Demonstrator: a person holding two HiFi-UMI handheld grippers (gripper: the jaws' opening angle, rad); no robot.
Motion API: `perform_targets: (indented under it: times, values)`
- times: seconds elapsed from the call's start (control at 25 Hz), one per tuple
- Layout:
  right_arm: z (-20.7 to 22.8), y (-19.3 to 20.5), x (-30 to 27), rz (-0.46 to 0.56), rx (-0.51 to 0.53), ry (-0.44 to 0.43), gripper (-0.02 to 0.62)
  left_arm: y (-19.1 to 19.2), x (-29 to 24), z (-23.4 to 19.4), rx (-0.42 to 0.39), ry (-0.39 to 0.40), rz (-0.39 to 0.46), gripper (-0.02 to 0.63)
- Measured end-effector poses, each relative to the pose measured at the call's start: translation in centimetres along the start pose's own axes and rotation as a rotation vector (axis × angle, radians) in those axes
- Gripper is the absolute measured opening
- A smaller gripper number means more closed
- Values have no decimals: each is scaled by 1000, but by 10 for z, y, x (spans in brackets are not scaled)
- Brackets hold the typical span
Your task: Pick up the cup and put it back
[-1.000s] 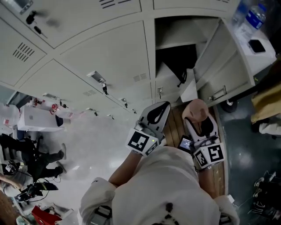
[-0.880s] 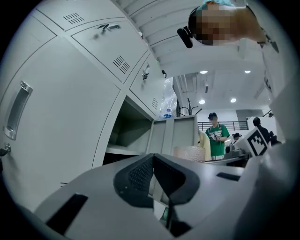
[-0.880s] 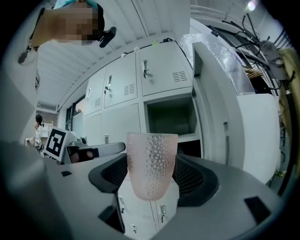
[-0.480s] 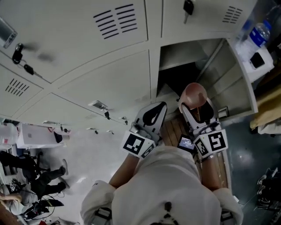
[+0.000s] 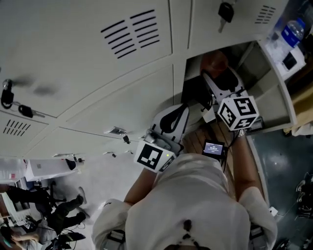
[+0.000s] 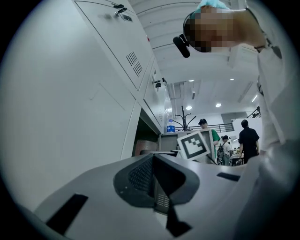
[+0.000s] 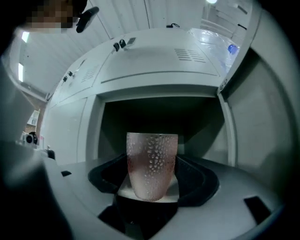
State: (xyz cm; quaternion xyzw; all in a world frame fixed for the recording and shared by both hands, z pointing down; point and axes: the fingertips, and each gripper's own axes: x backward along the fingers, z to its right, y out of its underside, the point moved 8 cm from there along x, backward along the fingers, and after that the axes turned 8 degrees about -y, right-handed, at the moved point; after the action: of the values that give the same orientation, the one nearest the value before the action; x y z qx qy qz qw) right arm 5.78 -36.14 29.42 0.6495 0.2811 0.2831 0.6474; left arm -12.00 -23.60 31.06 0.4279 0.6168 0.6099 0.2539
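A pink dimpled cup [image 7: 151, 164] stands upright between the jaws of my right gripper [image 7: 151, 190], which is shut on its lower half. In the head view the cup [image 5: 214, 60] and right gripper [image 5: 218, 72] are at the mouth of the open locker compartment [image 5: 194, 90], whose dark inside fills the right gripper view behind the cup. My left gripper [image 5: 180, 111] hangs lower, in front of the closed locker doors, shut and holding nothing. In the left gripper view its jaws meet at a seam, with nothing between them.
The open locker door [image 5: 266, 80] swings out to the right, with a water bottle [image 5: 292, 27] beyond it. Keys hang in the door above [image 5: 226, 10] and at far left [image 5: 10, 97]. A wooden strip [image 5: 194, 139] lies below. People [image 5: 54, 215] stand at lower left.
My right gripper has carried the cup up and forward, from in front of my body to the open compartment's mouth. The head view has tilted upward. The left gripper has barely moved.
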Motion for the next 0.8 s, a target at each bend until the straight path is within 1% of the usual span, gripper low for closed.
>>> perform_targets:
  times: [0.08,0.2,0.36,0.52,0.72,0.8]
  values:
    - [10,0,-22,-13,7,10,330,-1,0,-1,-1,16,-2,8]
    - [23,3,-50,-32,-10,15,330,-2,1,0,-6,40,-9,8]
    - [34,10,-77,-72,2,26,330,-3,7,2,-27,64,-12,8]
    - [36,17,-93,-90,-23,15,330,-2,14,0,-27,51,-28,8]
    - [39,20,-103,-117,-8,57,330,-4,25,-6,-46,32,-37,8]
    - [38,21,-104,-139,8,55,330,-3,28,-8,-45,24,-40,8]
